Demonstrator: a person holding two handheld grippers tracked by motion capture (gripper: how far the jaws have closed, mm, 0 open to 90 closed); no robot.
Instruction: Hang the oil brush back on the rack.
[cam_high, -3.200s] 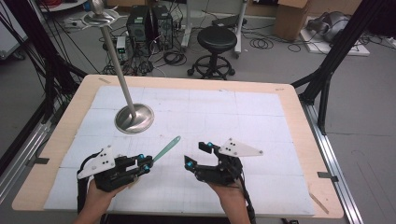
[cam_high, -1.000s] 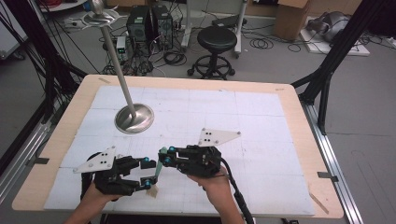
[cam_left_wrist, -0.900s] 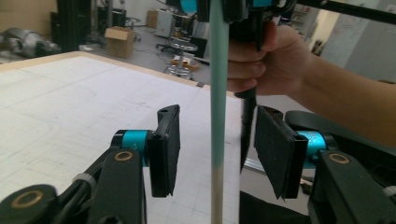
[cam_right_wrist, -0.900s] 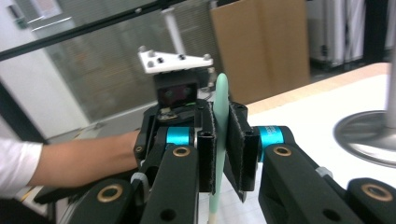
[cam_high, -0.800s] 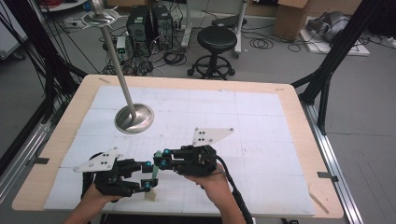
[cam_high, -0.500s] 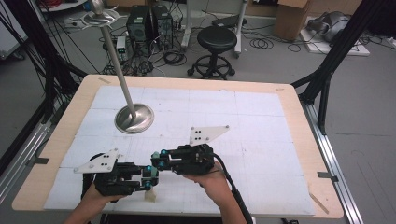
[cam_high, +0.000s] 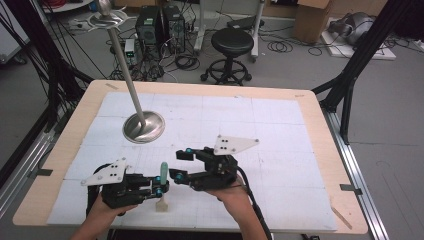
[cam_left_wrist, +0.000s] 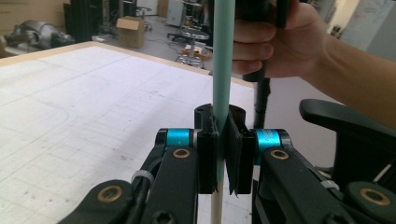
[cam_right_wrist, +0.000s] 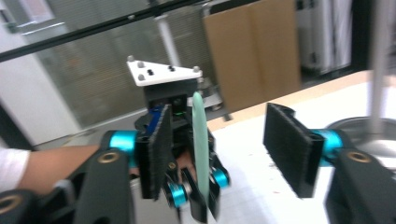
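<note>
The left gripper (cam_high: 161, 187) is clamped on a slim spatula with a teal handle and a cream blade (cam_high: 162, 186); its fingers (cam_left_wrist: 208, 161) press flat against both sides of the handle, as the left gripper view shows. The spatula stands upright: the teal handle rises above the fingers, and the cream blade hangs below them, its lower edge at the white gridded mat on the counter (cam_high: 280, 120) (contact with the mat cannot be confirmed). The right gripper (cam_high: 181, 165) sits just beside the left one, pointed toward it, and its jaws have just been opening. Its fingers (cam_right_wrist: 289, 147) now stand wide apart. In the right gripper view the teal handle (cam_right_wrist: 201, 149) appears in the gap between them, nearer one finger, with neither pad pressing on it. Beyond both sets of fingers, well apart from them, a metal stand with a round polished base and a thin pole (cam_high: 144, 126) rests on the mat.
</note>
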